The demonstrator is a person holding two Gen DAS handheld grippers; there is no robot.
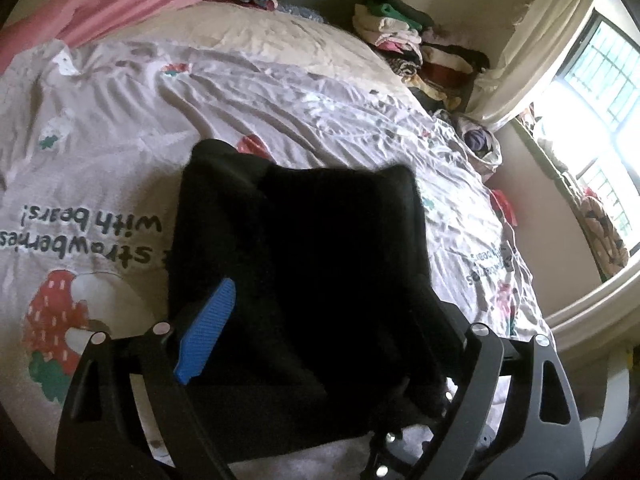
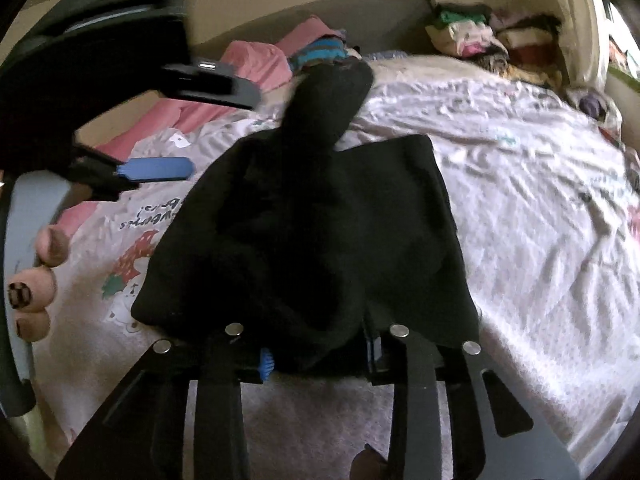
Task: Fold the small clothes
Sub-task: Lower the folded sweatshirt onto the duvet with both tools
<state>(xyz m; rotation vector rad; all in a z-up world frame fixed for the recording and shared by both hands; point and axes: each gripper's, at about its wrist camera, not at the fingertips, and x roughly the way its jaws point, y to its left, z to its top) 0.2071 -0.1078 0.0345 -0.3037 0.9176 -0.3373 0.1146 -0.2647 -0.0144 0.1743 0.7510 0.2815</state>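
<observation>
My soft black knitted garment [image 2: 320, 232] lies folded on the pale strawberry-and-bear printed bedsheet [image 2: 520, 184], directly ahead of both my claws. Its near edge sits right at my right claw [image 2: 320, 356], and its long axis runs away from me towards the headboard, ending in a narrow tongue of cloth that points at the pink bedding [image 2: 256, 60] and the striped pile of folded clothes [image 2: 320, 50].

The right claw is only partly open. The cloth's near hem bulges into the gap between the jaws, hiding most of them except a sliver of blue pad at the left one. Whether the pads press the hem I cannot tell, since black cloth on black metal hides the contact.

My left claw [image 2: 208, 128] comes in from the left of the right wrist view, blurred, its jaws spread wide with nothing between them. Its blue ribbed finger pad [image 1: 208, 328] lies just beside the garment's left edge, and in the left wrist view the garment [image 1: 312, 264] fills the gap ahead without being gripped.

As I judge it, the right claw is nearer the hem, while the left is better placed for the left side. Any further fold would go along that long axis, bringing the far tongue back towards me
</observation>
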